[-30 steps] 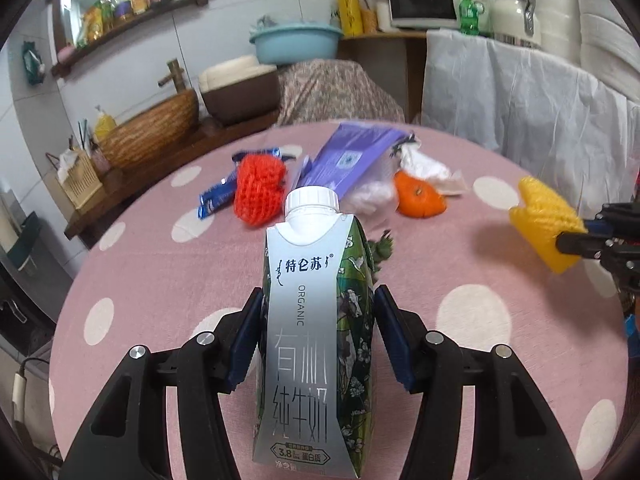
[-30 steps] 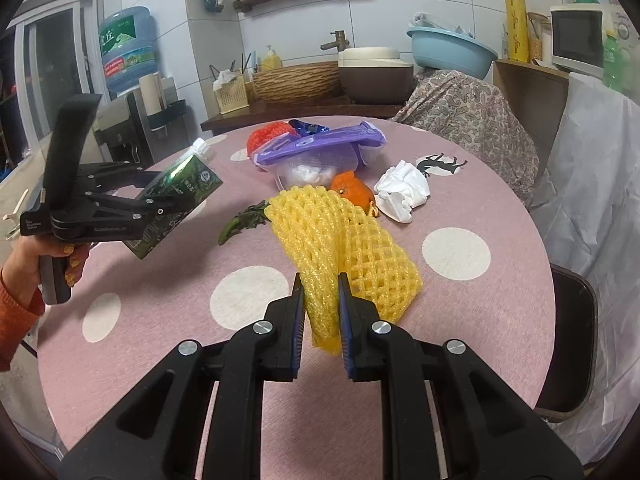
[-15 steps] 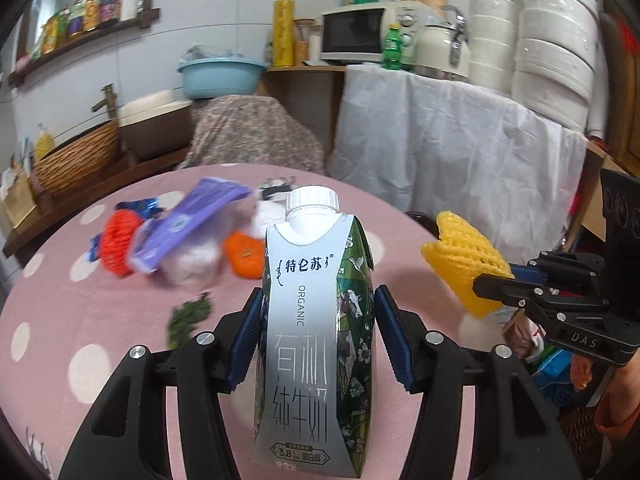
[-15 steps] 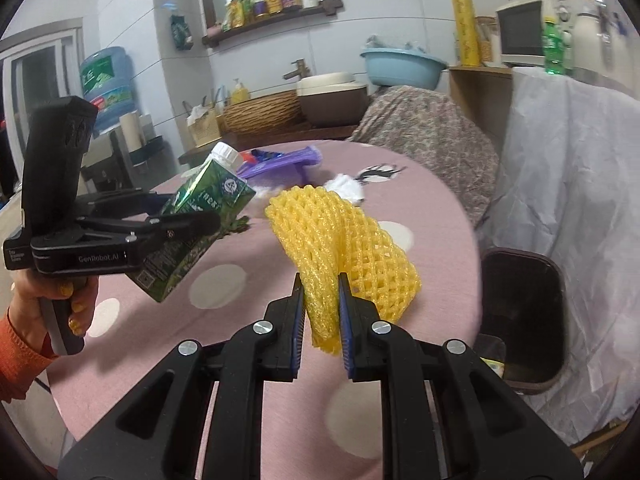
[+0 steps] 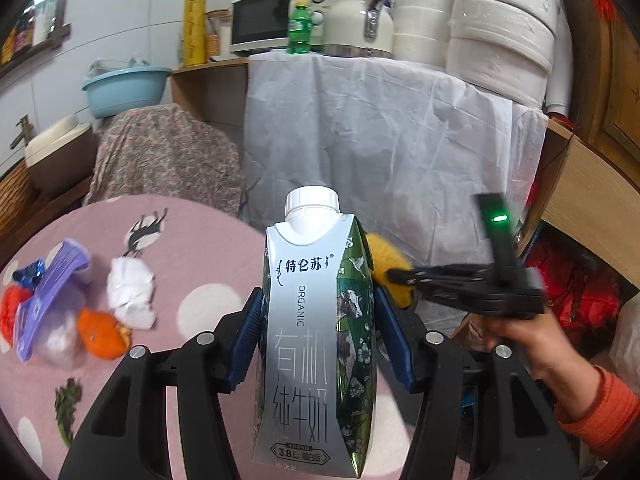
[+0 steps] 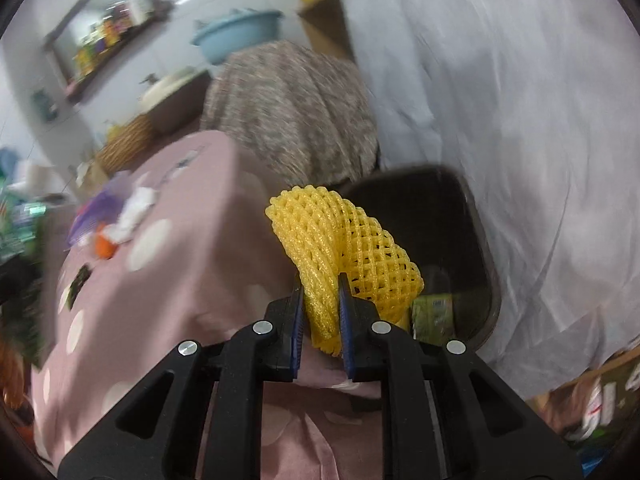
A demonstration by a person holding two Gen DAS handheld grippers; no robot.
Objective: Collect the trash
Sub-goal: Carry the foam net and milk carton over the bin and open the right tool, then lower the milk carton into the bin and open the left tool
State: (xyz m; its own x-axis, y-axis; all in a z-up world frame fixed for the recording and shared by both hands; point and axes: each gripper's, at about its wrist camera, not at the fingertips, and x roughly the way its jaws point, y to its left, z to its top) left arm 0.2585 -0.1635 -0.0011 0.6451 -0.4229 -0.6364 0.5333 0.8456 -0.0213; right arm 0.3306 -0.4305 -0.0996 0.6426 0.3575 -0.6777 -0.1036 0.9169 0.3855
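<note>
Foam fruit netting, yellow and springy [image 6: 344,248], sat clamped in the right gripper [image 6: 320,312] beside the dark bin [image 6: 460,216], and could snag on release, while the left gripper's [image 5: 318,320] jaws squeezed the green-and-silver milk carton [image 5: 316,320] above the pink tabletop [image 5: 208,256].

Pink dotted table [image 5: 224,248] with crumpled tissue [image 5: 130,292], orange peel [image 5: 102,338], purple bag [image 5: 52,292], greens [image 5: 66,402].

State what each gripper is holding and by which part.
The left gripper clamps the milk carton by its two sides, about mid-height. The right gripper pinches the yellow foam fruit net by its lower end.
</note>
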